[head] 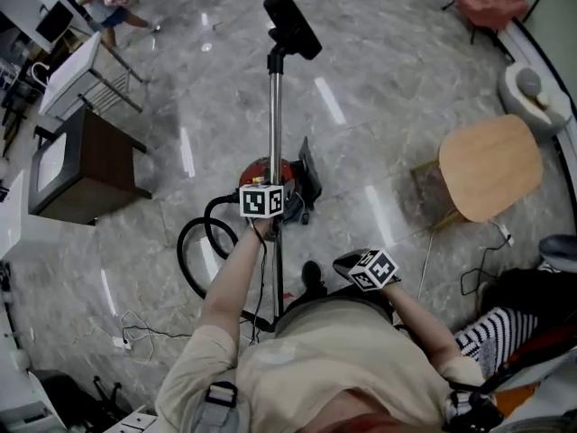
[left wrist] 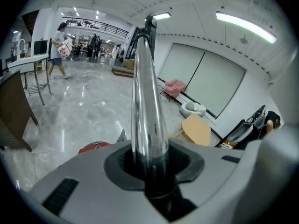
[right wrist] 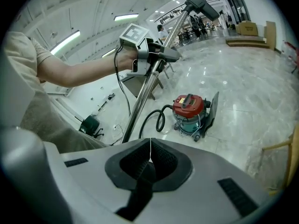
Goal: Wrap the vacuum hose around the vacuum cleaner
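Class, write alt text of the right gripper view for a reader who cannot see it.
The right gripper, jaws shut and empty, fills the foreground. Beyond it the left gripper clamps the vacuum's metal wand, floor head uppermost. A red vacuum cleaner stands on the marble floor, its black hose looped beside it.

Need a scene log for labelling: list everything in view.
vacuum cleaner: one, red and teal, floor ahead
hose: one, black, looped on floor beside cleaner
metal wand: one, silver, raised above the cleaner
floor head: one, black, wand's far end
wooden table: one, light brown, right
cabinet: one, dark brown, left
person: one, far background, left
left gripper: one, grey, fingers shut on metal wand
right gripper: one, grey, fingers shut, empty
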`<state>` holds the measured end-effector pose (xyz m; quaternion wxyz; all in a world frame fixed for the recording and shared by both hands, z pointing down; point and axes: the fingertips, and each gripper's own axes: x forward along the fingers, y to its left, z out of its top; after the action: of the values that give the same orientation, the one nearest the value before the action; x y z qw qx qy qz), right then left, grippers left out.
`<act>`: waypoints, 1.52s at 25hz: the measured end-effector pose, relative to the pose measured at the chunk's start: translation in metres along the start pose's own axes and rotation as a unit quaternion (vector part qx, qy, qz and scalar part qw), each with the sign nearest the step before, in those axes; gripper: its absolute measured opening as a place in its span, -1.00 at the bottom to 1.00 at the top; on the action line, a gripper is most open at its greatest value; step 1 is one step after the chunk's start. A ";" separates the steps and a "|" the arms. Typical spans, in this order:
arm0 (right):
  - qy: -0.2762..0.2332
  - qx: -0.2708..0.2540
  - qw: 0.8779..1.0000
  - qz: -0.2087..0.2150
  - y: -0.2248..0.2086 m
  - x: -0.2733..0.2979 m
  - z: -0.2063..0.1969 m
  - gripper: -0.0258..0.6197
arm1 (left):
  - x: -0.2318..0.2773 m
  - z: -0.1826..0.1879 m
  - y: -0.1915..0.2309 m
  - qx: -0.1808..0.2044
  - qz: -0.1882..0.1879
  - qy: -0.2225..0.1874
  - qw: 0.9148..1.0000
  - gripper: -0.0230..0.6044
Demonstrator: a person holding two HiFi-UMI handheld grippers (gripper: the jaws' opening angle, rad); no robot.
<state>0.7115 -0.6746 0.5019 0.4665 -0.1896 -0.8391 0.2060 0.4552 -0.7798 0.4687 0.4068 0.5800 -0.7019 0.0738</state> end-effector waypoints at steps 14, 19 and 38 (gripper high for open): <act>-0.045 -0.034 0.994 0.094 -0.086 -0.041 0.100 -0.90 | 0.017 0.130 -0.033 -0.002 0.058 -0.076 0.995 -0.55; -0.057 -0.032 0.989 0.130 -0.133 -0.098 0.133 -0.89 | 0.047 0.186 -0.068 -0.018 0.091 -0.094 0.991 -0.55; -0.074 -0.085 0.983 0.142 -0.192 -0.116 0.189 0.08 | 0.121 0.288 -0.123 -0.087 0.139 -0.178 0.970 -0.55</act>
<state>0.5816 -0.9278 0.4294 0.3514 -0.3299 -0.8502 0.2119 0.4237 -1.0754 0.3133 0.3102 0.4426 -0.8406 -0.0361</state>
